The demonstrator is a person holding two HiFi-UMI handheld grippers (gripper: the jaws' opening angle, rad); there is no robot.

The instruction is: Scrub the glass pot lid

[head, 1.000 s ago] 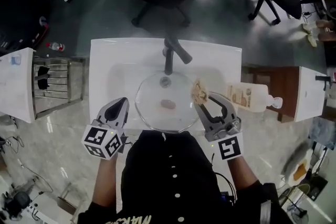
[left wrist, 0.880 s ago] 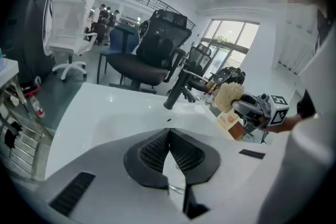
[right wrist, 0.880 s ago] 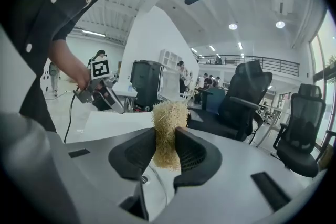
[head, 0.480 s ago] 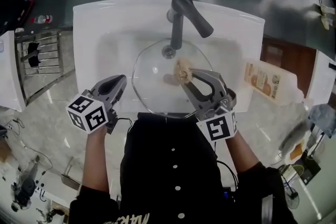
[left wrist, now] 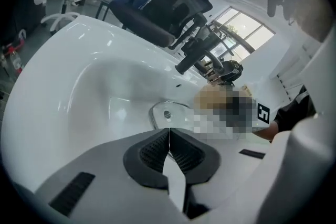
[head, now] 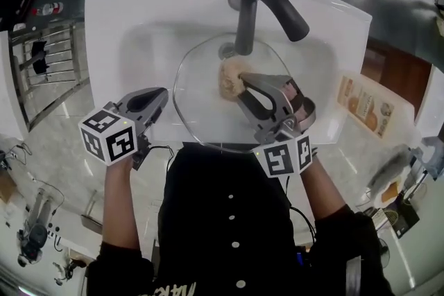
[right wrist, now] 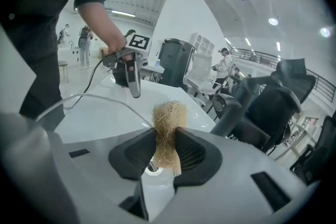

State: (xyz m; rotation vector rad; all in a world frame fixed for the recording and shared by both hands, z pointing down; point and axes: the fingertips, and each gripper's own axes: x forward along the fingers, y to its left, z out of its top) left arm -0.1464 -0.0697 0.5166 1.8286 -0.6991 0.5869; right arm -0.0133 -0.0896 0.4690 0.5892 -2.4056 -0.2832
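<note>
Glass lid [head: 198,116] in sink [head: 111,17]; right gripper [head: 241,82] clamps scrubber [head: 227,77].

Bright, even light; fisheye-warped edges

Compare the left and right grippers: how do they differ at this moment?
The left gripper is shut on nothing, while the right gripper is shut on a tan scrubber. The left gripper sits just left of the lid, while the right gripper reaches over the lid, with its scrubber near the lid's middle. Both have closed jaws and are aimed into the sink.
</note>
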